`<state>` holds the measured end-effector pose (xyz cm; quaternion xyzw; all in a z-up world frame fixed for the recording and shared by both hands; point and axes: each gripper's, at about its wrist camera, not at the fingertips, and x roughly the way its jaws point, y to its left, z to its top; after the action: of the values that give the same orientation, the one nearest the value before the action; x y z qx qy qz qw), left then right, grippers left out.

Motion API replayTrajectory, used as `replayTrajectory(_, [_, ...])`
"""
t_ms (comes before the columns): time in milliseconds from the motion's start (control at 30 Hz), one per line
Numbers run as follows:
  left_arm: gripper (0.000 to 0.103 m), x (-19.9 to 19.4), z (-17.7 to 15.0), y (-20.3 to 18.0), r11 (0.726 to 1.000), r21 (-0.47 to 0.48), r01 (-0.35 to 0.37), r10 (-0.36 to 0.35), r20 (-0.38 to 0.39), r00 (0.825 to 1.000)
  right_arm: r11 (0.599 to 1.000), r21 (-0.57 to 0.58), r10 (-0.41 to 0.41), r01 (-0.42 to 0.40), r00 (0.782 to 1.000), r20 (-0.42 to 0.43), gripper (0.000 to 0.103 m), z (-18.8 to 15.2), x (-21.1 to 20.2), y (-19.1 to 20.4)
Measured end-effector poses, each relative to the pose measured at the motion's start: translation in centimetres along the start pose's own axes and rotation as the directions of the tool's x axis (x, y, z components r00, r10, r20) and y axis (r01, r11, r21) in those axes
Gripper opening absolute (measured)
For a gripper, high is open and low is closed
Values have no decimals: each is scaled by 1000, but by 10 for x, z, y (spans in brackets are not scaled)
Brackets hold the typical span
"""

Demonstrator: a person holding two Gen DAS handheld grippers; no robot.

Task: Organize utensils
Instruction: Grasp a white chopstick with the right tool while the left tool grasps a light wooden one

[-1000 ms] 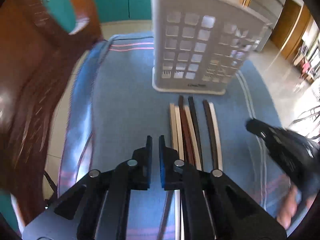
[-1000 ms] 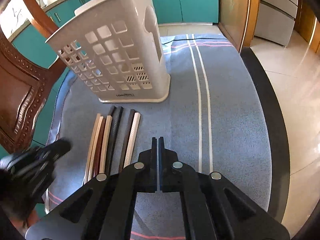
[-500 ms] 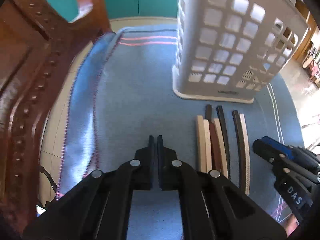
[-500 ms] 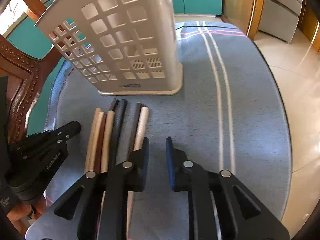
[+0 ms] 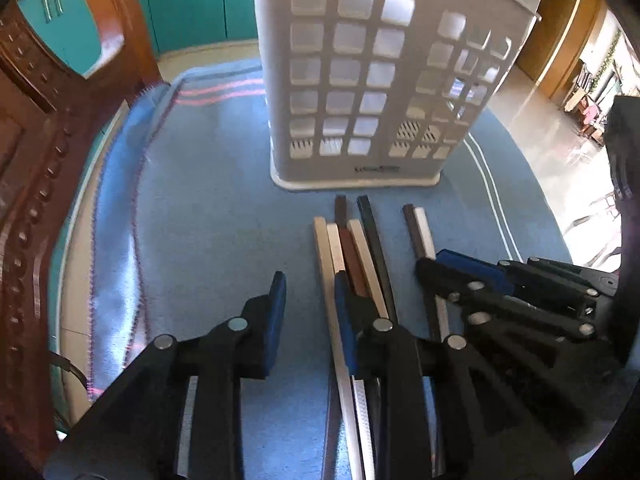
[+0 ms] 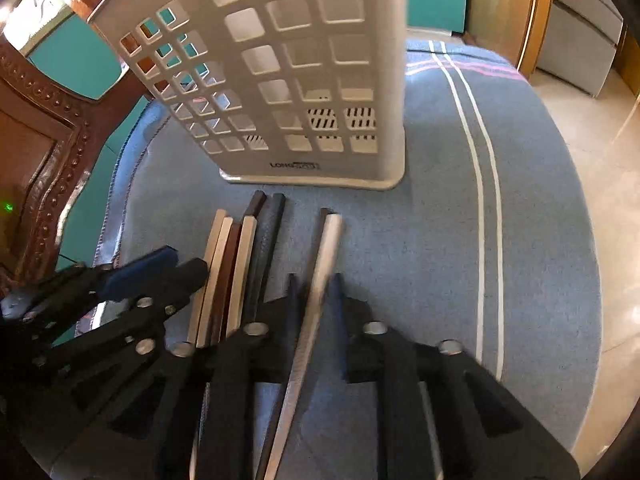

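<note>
Right gripper (image 6: pixel 314 292) closing astride the pale utensil (image 6: pixel 328 240), not yet pinching; left gripper (image 5: pixel 308 296) spreading beside the bundle (image 5: pixel 352 248) for basket (image 5: pixel 360 80) loading.

Holder (image 5: pixel 384 92) standing upper centre of the frame on the cloth (image 5: pixel 208 216), row of utensil handles (image 5: pixel 352 248) lying side by side just below its base, separate pair of handles (image 6: pixel 326 240) right of them, chair (image 5: pixel 36 184) at left edge.

light: bright daylight from right — glare on floor (image 5: pixel 532 108) | edges: fisheye-bent, dark corners | blur: slight
</note>
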<state>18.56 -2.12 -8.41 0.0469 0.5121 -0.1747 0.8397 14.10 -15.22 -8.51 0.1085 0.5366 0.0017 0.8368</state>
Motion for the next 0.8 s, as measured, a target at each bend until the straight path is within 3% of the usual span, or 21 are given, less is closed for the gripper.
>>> replayTrajectory(67, [25, 5, -2, 4, 1000, -10, 18, -18, -1, 1000, 1000, 22, 10, -10, 1000, -9, 11, -1, -4, -11])
replayTrajectory(133, [25, 9, -1, 9, 1000, -19, 13, -13, -4, 1000, 999, 33, -20, 20, 1000, 11, 1, -1, -12, -19])
replayTrajectory(267, [15, 10, 6, 24, 996, -47, -75, 74, -17, 997, 996, 77, -41, 37, 998, 52, 1, 2, -29, -42])
replayTrajectory(400, [15, 5, 11, 28, 998, -66, -20, 21, 5, 1000, 993, 114, 20, -28, 998, 65, 2, 3, -33, -46])
replayTrajectory(467, [15, 6, 11, 19, 998, -56, -40, 40, -2, 999, 993, 108, 40, -46, 997, 59, 3, 4, -29, -39])
replayTrajectory(600, [15, 6, 10, 6, 997, -52, -63, 63, -3, 998, 998, 62, -11, 11, 1000, 7, 3, 5, -8, -20])
replayTrajectory(667, [15, -2, 4, 8, 995, -59, -76, 76, -7, 997, 998, 58, -30, 29, 1000, 7, 10, 7, 0, -12])
replayTrajectory(800, [15, 4, 3, 17, 994, -65, -84, 82, -20, 996, 998, 42, -38, 37, 999, 13, 9, 6, 4, -4])
